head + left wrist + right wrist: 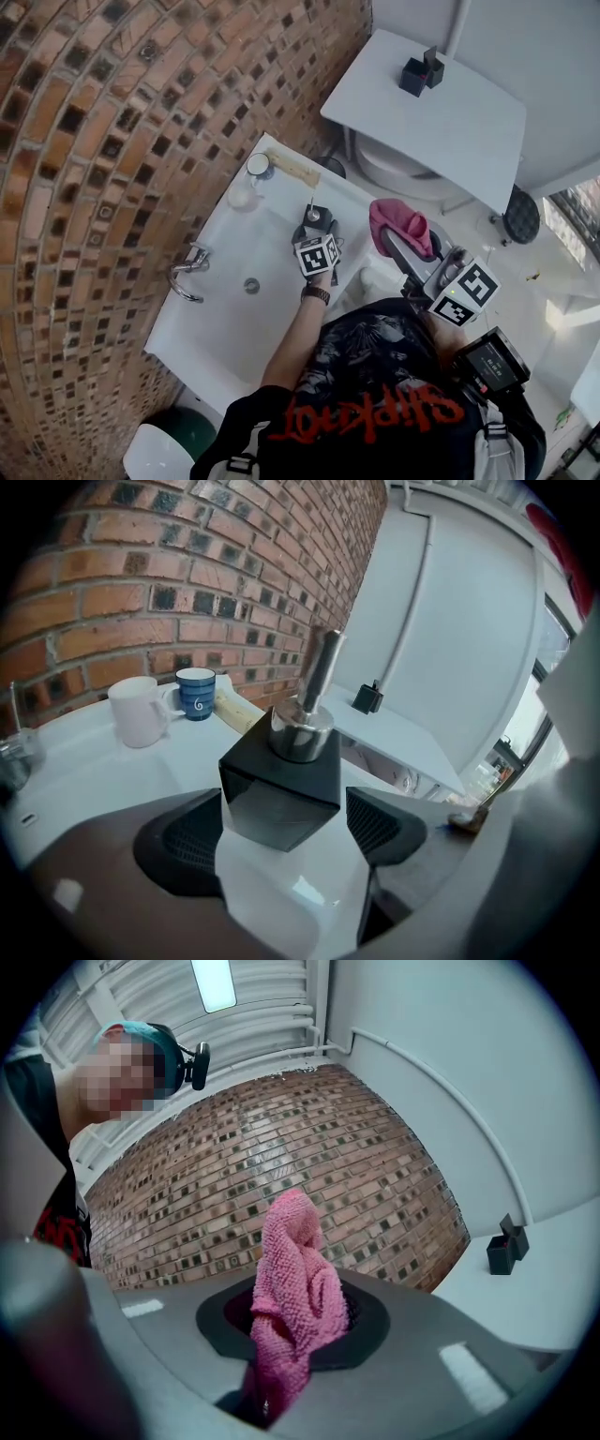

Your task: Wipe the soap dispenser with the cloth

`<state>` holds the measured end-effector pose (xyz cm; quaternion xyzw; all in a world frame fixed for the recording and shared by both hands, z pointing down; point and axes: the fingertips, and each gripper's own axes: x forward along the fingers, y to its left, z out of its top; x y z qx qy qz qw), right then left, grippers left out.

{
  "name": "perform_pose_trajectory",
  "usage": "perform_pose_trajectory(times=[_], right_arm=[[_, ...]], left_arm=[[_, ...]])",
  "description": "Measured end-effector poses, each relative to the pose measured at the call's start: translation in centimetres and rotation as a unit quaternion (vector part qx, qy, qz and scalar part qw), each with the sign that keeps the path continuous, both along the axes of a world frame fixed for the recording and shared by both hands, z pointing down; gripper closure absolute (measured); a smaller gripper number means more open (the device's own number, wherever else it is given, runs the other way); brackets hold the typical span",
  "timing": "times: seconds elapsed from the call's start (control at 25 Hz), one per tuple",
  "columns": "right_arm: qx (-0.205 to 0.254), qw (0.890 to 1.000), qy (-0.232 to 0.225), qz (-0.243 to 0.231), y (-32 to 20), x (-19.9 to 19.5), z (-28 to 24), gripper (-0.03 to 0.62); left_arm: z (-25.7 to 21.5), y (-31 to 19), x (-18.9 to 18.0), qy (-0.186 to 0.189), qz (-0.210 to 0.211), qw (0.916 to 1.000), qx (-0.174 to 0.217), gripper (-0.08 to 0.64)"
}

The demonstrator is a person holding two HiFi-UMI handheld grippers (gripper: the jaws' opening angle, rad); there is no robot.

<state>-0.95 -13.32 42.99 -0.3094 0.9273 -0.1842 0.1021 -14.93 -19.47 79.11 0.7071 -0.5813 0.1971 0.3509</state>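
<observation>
**Dispenser held at the sink, cloth held off to the side**

The left gripper (316,234) is closed on the black square soap dispenser with a chrome pump (313,217). In the left gripper view its two dark ribbed pads (187,841) sit against opposite sides of the black body (281,780), and the pump stem leans slightly to the right. In the head view the soap dispenser is at the right rim of the white ceramic sink (216,319), in front of the marker cube on that gripper.

The right gripper (401,246) is clamped on the pink terry cloth (396,221). In the right gripper view the cloth (291,1269) stands up in a bunched fold from between the jaws, which are closed tight on its lower part. The cloth is to the right of the soap dispenser, apart from it and beyond the sink's edge.

Behind the soap dispenser, near the brown brick-mosaic wall (103,141), a white mug (141,712) and a blue mug (196,693) stand side by side on the sink's back ledge. A chrome tap (190,269) is at the wall side of the basin. A small black holder (422,70) stands on a white counter (450,122) further off.
</observation>
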Motion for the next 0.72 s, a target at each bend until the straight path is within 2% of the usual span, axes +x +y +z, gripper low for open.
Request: perform_pose_trajectory(times=[0.16, 0.28, 0.4, 0.44, 0.48, 0.56, 0.64, 0.72], right_arm=[[-0.008, 1.0, 0.0, -0.007, -0.8, -0.3, 0.4, 0.515], [-0.013, 1.0, 0.002, -0.01, -1.2, -0.5, 0.7, 0.515], [-0.018, 1.0, 0.006, -0.011, -1.7, -0.5, 1.1, 0.515], [-0.019, 1.0, 0.007, -0.01, -1.8, -0.4, 1.2, 0.515], [-0.021, 1.0, 0.007, -0.01, -1.9, -0.3, 1.3, 0.515], [-0.025, 1.0, 0.006, -0.009, -1.9, 0.0, 1.5, 0.515], [-0.025, 1.0, 0.004, -0.006, -1.9, 0.3, 1.5, 0.515], [-0.025, 1.0, 0.002, -0.004, -1.8, 0.5, 1.4, 0.515]], left_arm=[[0.2, -0.7, -0.5, -0.026, 0.017, 0.9994, 0.013, 0.169], [0.5, -1.3, -0.4, -0.049, 0.054, 0.997, 0.027, 0.169], [1.7, -1.8, -0.3, -0.07, 0.093, 0.9929, 0.025, 0.17], [1.9, -1.8, -0.2, -0.074, 0.106, 0.9914, 0.021, 0.177], [2.1, -1.7, -0.1, -0.079, 0.12, 0.9894, 0.018, 0.234], [2.3, -1.2, 0.1, -0.093, 0.15, 0.9843, 0.017, 0.244], [1.7, -0.7, 0.3, -0.093, 0.164, 0.9818, 0.027, 0.245], [0.0, -0.3, 0.5, -0.076, 0.157, 0.9835, 0.046, 0.245]])
